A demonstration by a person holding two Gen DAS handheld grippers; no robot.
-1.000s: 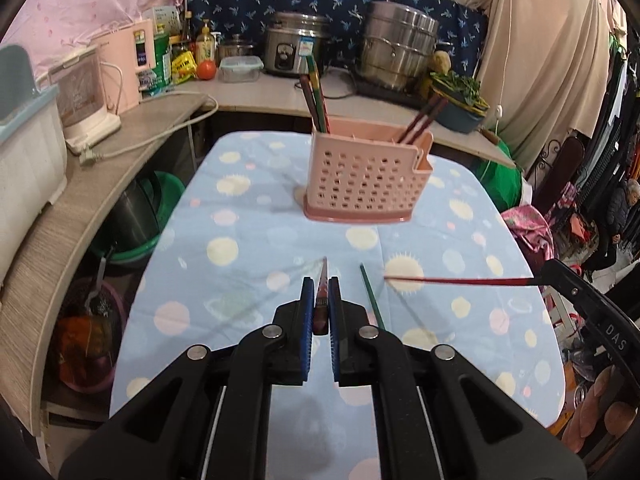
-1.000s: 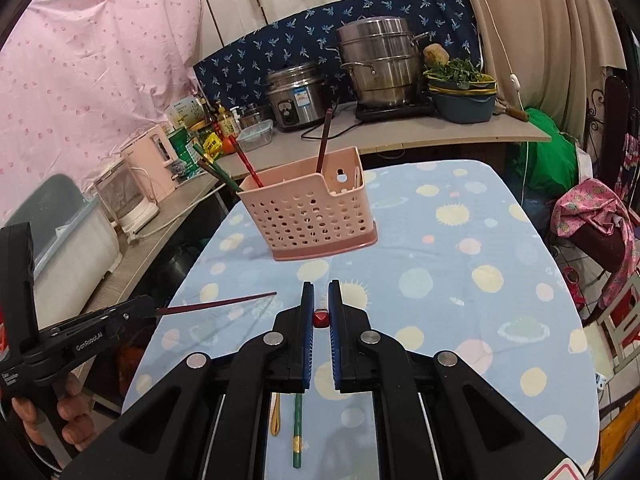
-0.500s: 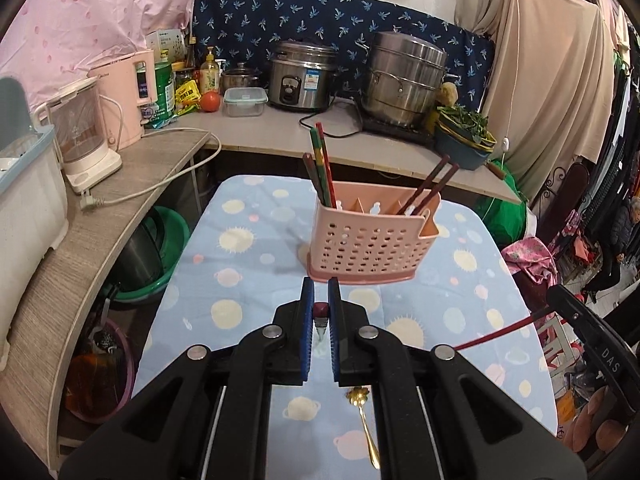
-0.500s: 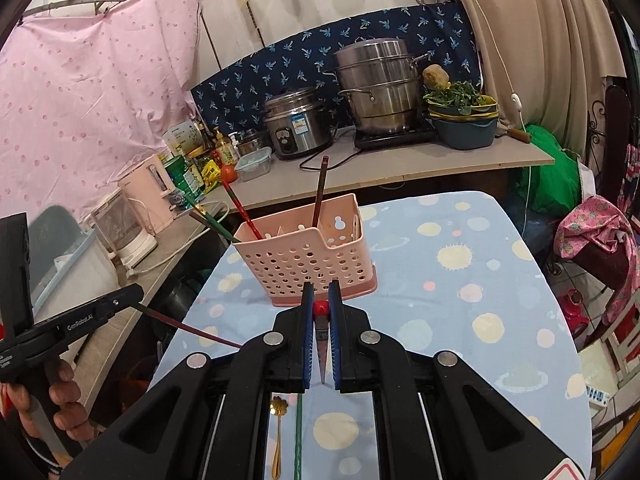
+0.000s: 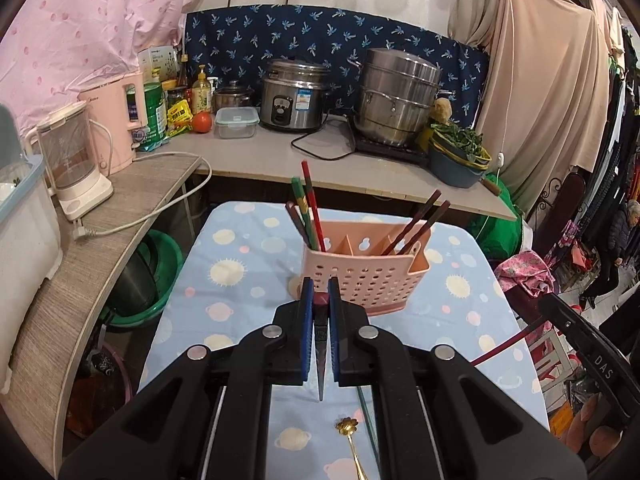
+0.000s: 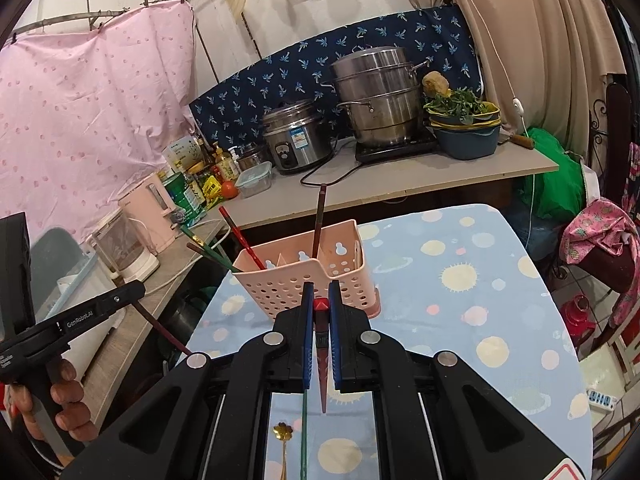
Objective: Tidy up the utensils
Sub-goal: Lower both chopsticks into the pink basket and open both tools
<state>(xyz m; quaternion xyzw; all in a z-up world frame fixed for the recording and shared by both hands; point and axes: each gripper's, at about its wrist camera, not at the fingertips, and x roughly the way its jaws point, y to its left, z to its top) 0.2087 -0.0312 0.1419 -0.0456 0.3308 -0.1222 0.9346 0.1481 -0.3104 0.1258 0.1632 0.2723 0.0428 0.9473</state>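
Observation:
A pink perforated utensil holder (image 5: 362,276) stands on the spotted blue tablecloth (image 5: 240,264), with several chopsticks in its compartments; it also shows in the right wrist view (image 6: 308,276). My left gripper (image 5: 319,296) is shut on a dark red chopstick (image 5: 320,344), held above the table just in front of the holder. My right gripper (image 6: 319,300) is shut on a red chopstick (image 6: 322,364), also raised in front of the holder. A green chopstick (image 6: 304,432) and a gold flower-end spoon (image 6: 283,436) lie on the cloth below.
A grey counter (image 5: 256,156) wraps the back and left, carrying a rice cooker (image 5: 294,94), a steel steamer pot (image 5: 394,98), a pink kettle (image 5: 116,120) and a bowl of greens (image 5: 460,156). A green basin (image 5: 160,264) sits under the counter. Clothes hang at right.
Both grippers have risen and tilted up from the table with their chopsticks, which now point back under the grippers. The holder looks nearer and lower in both views.

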